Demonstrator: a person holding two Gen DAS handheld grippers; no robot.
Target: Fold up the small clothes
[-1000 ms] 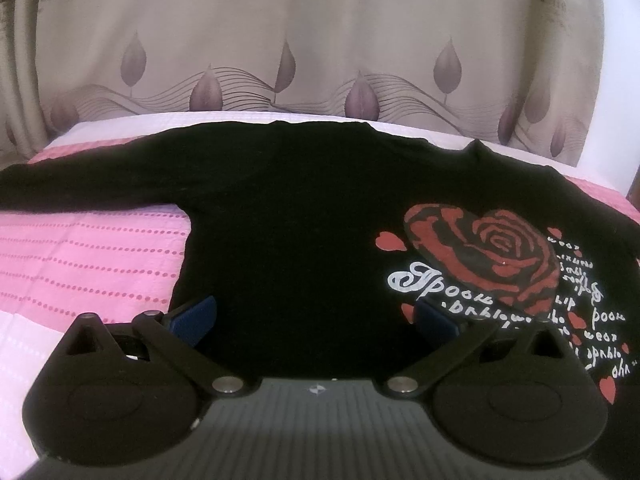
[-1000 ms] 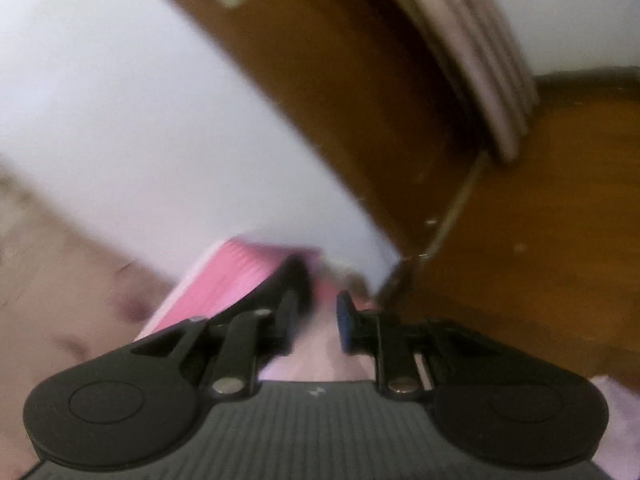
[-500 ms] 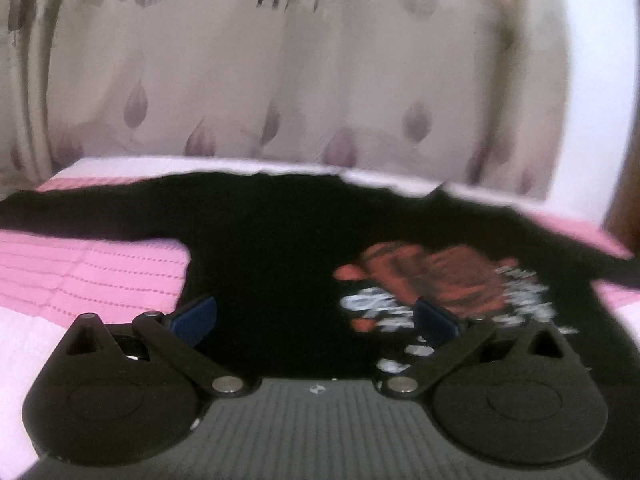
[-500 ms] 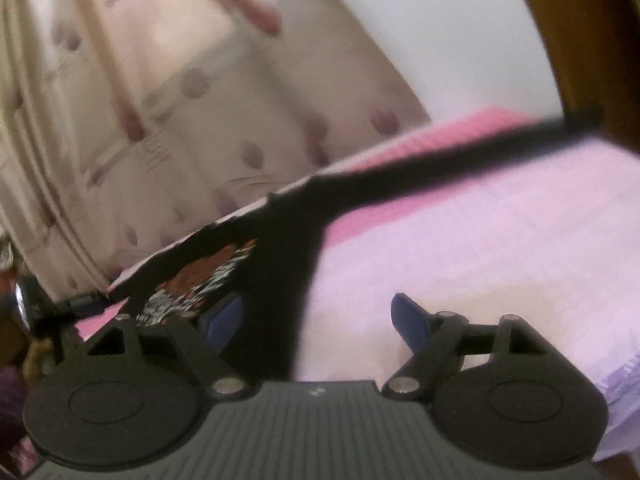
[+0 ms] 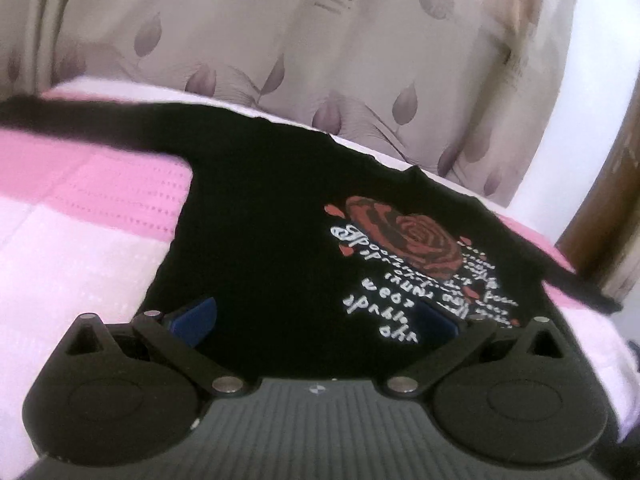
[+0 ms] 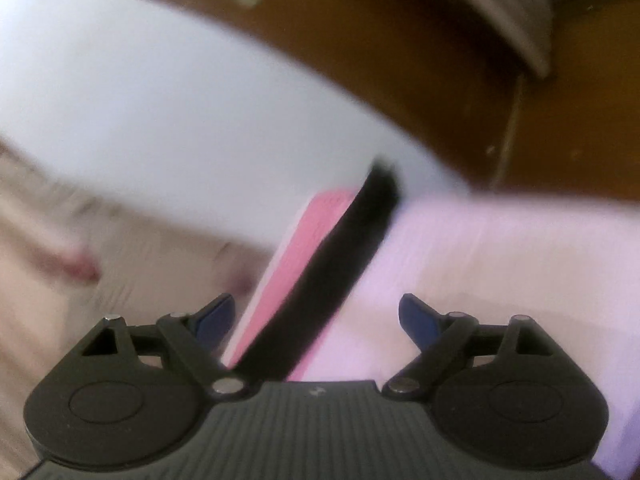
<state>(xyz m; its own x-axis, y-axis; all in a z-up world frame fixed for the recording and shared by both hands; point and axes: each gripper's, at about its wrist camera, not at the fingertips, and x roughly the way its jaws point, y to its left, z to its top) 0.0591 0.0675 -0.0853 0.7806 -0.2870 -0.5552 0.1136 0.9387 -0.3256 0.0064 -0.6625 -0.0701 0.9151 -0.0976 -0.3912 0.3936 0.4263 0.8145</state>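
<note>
Beige curtain (image 5: 320,60) with a leaf print hangs behind the bed, whose pink-and-white bedspread (image 5: 80,216) carries a black long-sleeved shirt (image 5: 260,220) spread flat with its rose print (image 5: 404,240) facing up. From that rose print, one sleeve (image 5: 80,120) runs far out to the left along the back edge of the bed, and the other sleeve (image 5: 568,284) runs to the right, its cuff close to the bed's right edge, beyond which stand a white wall (image 5: 592,100) and brown woodwork (image 5: 600,220). Left of the shirt body the bedspread lies bare and wide. The left tongs (image 5: 314,320) hover over the shirt's near hem below the rose print, spread wide with nothing pinched, blue pads (image 5: 196,318) apart. In the blurred right wrist view, the right tongs (image 6: 316,316) are opening; the black sleeve (image 6: 340,264) passes between the pads (image 6: 418,316) but neither presses on it, and it lies along the seam of pink and pale bedspread, pointing toward the bed's far corner at the white wall.
</note>
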